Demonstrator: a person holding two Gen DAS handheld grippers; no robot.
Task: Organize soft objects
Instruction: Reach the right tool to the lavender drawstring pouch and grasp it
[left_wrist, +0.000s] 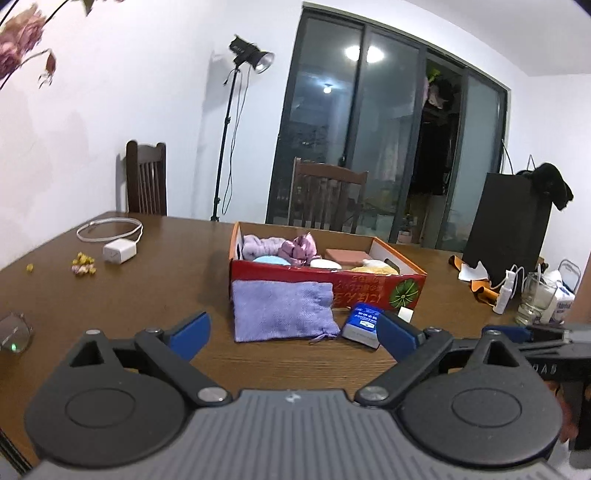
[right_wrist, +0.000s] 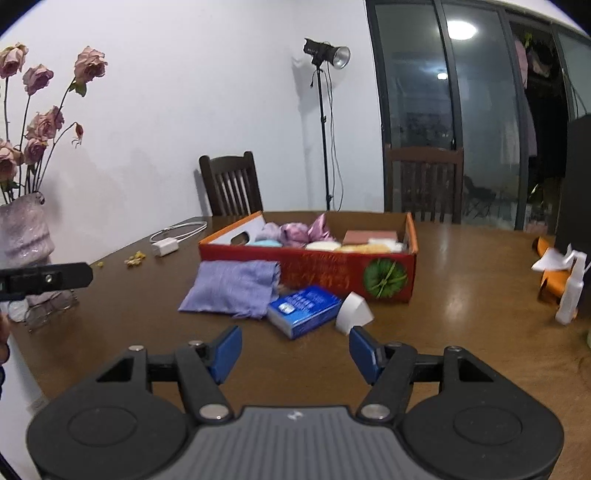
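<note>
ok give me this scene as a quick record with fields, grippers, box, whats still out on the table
left gripper: open, empty, above table
right gripper: open, empty, above table
red box: open, holds several soft items
purple cloth pouch: on table, in front of box
blue tissue pack: on table, beside pouch
small white item: on table, right of pack
table: brown wood

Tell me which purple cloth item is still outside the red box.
The flat lavender pouch on the table, against the red box front. The crumpled purple cloths are inside.
</note>
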